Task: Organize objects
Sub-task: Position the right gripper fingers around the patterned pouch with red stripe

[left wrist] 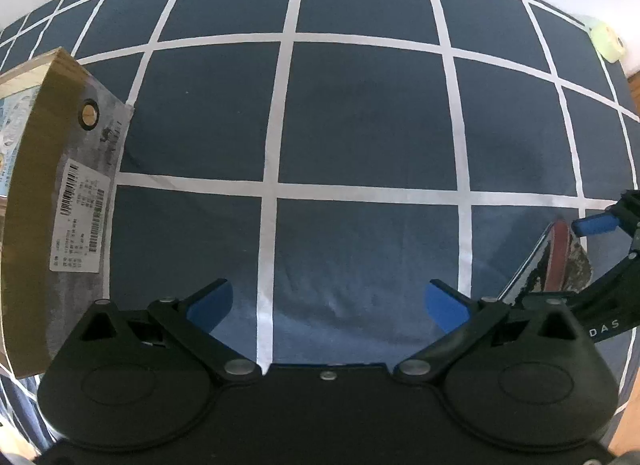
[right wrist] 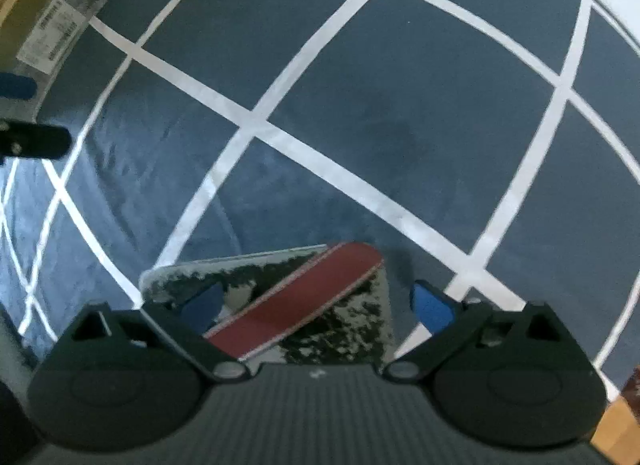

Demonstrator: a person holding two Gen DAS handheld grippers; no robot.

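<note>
We see left hand-held gripper (left wrist: 328, 301) spread wide, empty, pointed down at navy bed cover (left wrist: 360, 125) gridded in white. Right hand-held gripper (right wrist: 316, 305) also wide, jaws straddling black-speckled booklet with red stripe (right wrist: 304, 305) lying flat on cover, pads not pressing. Cardboard box (left wrist: 44, 193) with barcode label sits at left edge.

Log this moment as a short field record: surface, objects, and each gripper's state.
surface: dark blue bedsheet with white grid lines
box: brown cardboard box with a white barcode label, at the left edge of the sheet
flat item: flat speckled black-and-white packet with a red diagonal band, lying on the sheet
left gripper: open, nothing between the jaws
right gripper: open, over the packet, not gripping it
far corner: pale green roll
</note>
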